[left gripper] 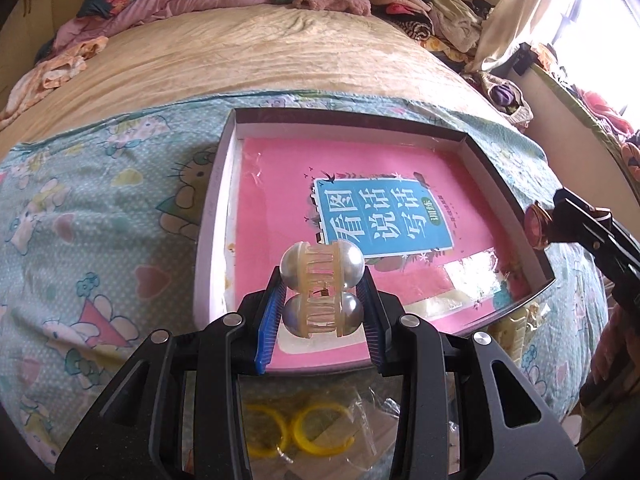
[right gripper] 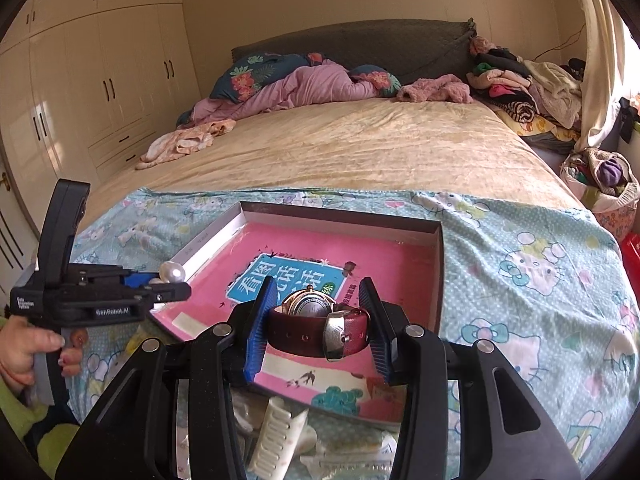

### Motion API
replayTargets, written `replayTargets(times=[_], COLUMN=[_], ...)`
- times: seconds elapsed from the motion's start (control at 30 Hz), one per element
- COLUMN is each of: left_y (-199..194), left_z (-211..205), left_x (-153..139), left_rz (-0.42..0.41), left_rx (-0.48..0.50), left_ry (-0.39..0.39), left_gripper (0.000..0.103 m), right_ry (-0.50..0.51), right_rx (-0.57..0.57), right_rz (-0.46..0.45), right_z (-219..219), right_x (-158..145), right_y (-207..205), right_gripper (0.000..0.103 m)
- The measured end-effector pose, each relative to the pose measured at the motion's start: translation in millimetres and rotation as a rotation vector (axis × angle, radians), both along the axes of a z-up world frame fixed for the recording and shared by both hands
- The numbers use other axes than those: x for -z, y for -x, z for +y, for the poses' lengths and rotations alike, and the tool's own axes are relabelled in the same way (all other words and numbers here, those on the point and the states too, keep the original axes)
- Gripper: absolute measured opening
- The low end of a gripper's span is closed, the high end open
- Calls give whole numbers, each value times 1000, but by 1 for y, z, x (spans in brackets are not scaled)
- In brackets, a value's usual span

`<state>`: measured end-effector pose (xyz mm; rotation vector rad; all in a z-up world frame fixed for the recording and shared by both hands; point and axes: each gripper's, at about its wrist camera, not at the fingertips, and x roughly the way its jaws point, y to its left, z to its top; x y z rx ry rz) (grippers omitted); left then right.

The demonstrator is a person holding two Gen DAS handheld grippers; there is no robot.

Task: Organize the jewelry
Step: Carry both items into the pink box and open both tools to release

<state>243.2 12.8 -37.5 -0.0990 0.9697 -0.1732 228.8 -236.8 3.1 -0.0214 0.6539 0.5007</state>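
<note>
My left gripper (left gripper: 322,292) is shut on a pearl hair claw (left gripper: 322,288) and holds it over the near edge of a shallow box (left gripper: 218,184) lined with a pink book cover. My right gripper (right gripper: 318,316) is shut on a wristwatch (right gripper: 320,328) with a dark red strap, held over the same box (right gripper: 438,264). In the left wrist view the right gripper (left gripper: 560,220) shows at the right with the watch face (left gripper: 538,228). In the right wrist view the left gripper (right gripper: 168,280) shows at the left with a pearl (right gripper: 172,272) at its tip.
The box lies on a Hello Kitty cloth (left gripper: 100,200) on a bed (right gripper: 360,144). Yellow rings (left gripper: 296,428) in clear wrap lie below my left gripper. A white hair claw (right gripper: 276,436) lies below my right gripper. Piled clothes (right gripper: 520,84) sit at the far right.
</note>
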Motion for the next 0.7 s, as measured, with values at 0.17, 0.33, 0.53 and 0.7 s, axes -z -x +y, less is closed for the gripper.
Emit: replayTargets(times=[0.17, 0.33, 0.53, 0.7], left_y=[-7, -14, -15, -16], left_z=[-3, -4, -4, -4], left_x=[9, 21, 22, 22], left_rz=[17, 36, 24, 20], left_rx=[7, 9, 10, 7], left_ry=[-11, -21, -37, -38], left_gripper=[28, 28, 28, 29], right_ry=[20, 34, 39, 20], right_rx=[-10, -2, 25, 43], right_rz=[31, 63, 115, 127], right_z=[11, 16, 11, 3], right_x=[11, 23, 37, 42], right_y=[-18, -31, -37, -34], right_gripper=[41, 41, 44, 52])
